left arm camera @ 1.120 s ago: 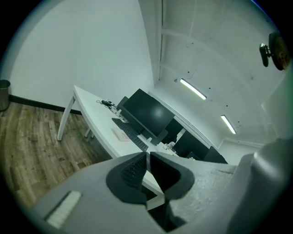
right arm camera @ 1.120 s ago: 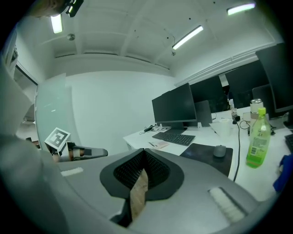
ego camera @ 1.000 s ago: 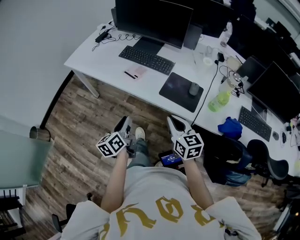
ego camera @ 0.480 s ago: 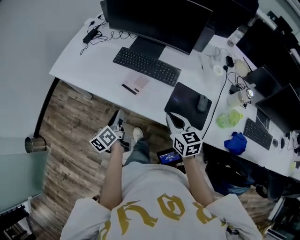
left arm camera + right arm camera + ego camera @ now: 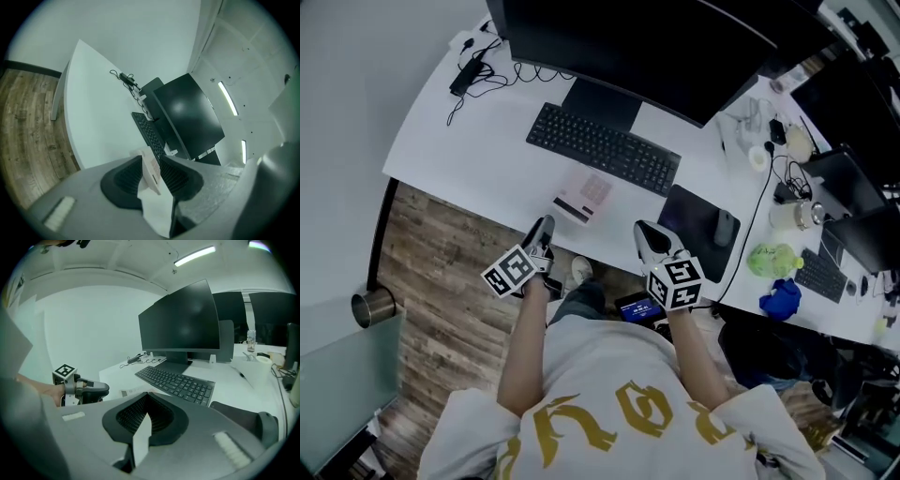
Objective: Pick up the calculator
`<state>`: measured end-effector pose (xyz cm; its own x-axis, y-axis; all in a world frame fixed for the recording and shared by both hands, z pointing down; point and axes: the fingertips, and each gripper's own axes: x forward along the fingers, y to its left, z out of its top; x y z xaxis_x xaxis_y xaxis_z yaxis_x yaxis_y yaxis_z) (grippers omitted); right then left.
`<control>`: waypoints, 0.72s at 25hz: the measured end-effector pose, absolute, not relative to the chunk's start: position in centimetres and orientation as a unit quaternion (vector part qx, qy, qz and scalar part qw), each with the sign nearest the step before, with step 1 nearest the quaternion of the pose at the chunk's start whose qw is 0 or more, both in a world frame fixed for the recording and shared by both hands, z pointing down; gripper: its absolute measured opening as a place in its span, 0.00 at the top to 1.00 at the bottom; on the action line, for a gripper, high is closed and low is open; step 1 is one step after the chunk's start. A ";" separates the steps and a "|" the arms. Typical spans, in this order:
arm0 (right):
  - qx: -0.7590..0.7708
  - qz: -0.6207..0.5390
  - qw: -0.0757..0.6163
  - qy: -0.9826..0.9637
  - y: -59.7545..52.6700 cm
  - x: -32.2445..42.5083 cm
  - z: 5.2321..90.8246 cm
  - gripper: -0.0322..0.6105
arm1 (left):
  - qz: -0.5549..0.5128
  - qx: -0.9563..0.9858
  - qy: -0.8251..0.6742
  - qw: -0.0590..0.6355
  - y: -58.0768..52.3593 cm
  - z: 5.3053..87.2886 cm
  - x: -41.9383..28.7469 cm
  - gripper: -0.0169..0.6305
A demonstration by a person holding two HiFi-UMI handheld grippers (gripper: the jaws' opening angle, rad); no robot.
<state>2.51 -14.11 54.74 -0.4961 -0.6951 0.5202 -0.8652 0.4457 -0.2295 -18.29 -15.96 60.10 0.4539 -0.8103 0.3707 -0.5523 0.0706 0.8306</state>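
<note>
Calculator (image 5: 584,197) lies flat on desk (image 5: 487,159) nr front edge, before keyboard (image 5: 602,148). Left gripper (image 5: 544,230) is nearer: just short of it, jaws part-open, empty, calculator sighted between them. Right gripper (image 5: 649,234) closed, empty.

A long white surface (image 5: 502,159) stands at the far side over a wood-plank floor (image 5: 441,253); pale wall (image 5: 356,84) at left; strip light (image 5: 194,255) overhead.

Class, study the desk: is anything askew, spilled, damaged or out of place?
Nothing stands out. The calculator lies flat near the front edge of the desk, roughly square with the keyboard; nothing spilled or broken shows.
</note>
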 end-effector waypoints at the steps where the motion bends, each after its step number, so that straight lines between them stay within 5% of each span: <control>1: 0.471 0.242 0.181 -0.829 -14.5 2.5 55.0 0.91 | -0.121 0.670 -0.503 0.533 -16.4 60.5 -18.2 0.81; 18: 0.497 0.289 0.213 -0.790 -16.1 2.9 58.8 0.91 | -0.128 0.632 -0.446 0.620 -20.2 65.0 -15.7 0.80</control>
